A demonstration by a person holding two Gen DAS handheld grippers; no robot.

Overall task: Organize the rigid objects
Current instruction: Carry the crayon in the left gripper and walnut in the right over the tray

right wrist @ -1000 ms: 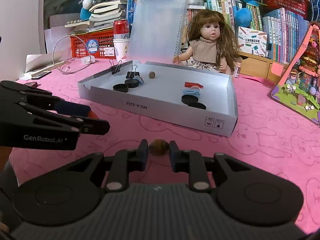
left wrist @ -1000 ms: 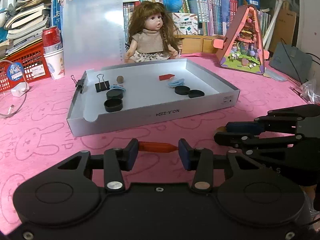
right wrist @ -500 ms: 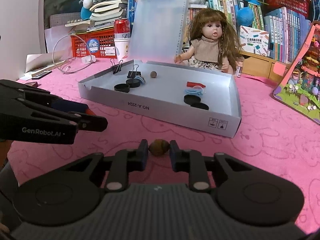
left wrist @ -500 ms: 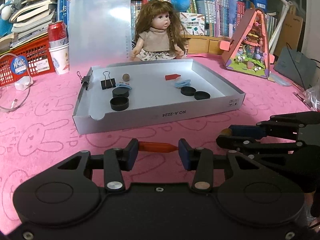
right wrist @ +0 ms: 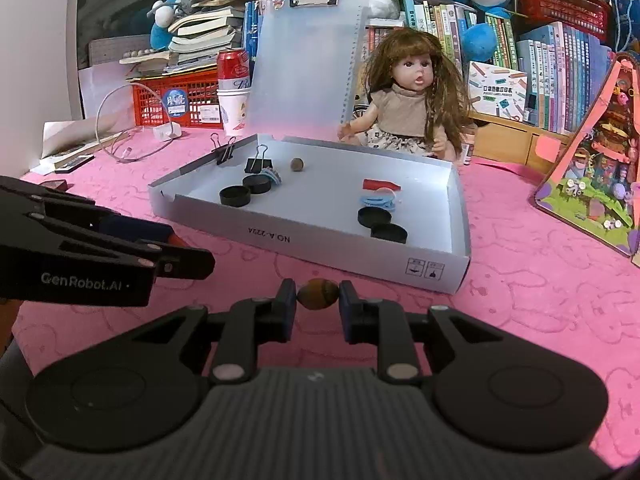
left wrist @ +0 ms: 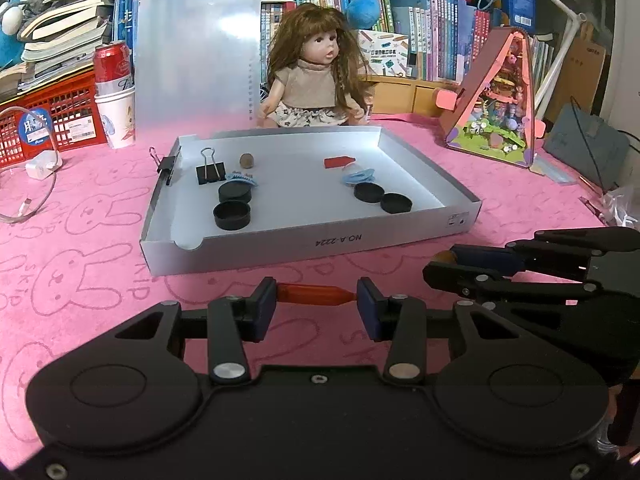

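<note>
A: What does each hand have?

B: The left gripper (left wrist: 316, 295) is clamped on a red piece (left wrist: 310, 294), long and thin. It lies crosswise between the jaws, one end against each pad. The right gripper (right wrist: 318, 295) has just closed its jaws on a brown nut (right wrist: 318, 294), which sits squarely between the pads.

A: And the tray?

B: The tray (left wrist: 304, 242) lies straight ahead of both sets of jaws and a little beyond them, on the pink worktop (left wrist: 80, 264). Its near wall faces them (the printed label on it reads upside down from here).

A: Where would each piece go, do you think?

B: My guess is by kind. From the left jaws, another red piece (left wrist: 338, 161) lies ahead and slightly right, in the far half of the tray. A second nut (right wrist: 297, 164) lies ahead and a touch left of the right jaws, also toward the far wall. So the paths may cross.

A: Which hand is nearer?

B: Hard to call. Each view shows the other gripper just beside it, about level. The right gripper's near corner of the tray looks close, so I'd judge it has the shorter reach to the wall.

A: Any risk?

B: The nut is round; it could roll once the jaws let go.
</note>
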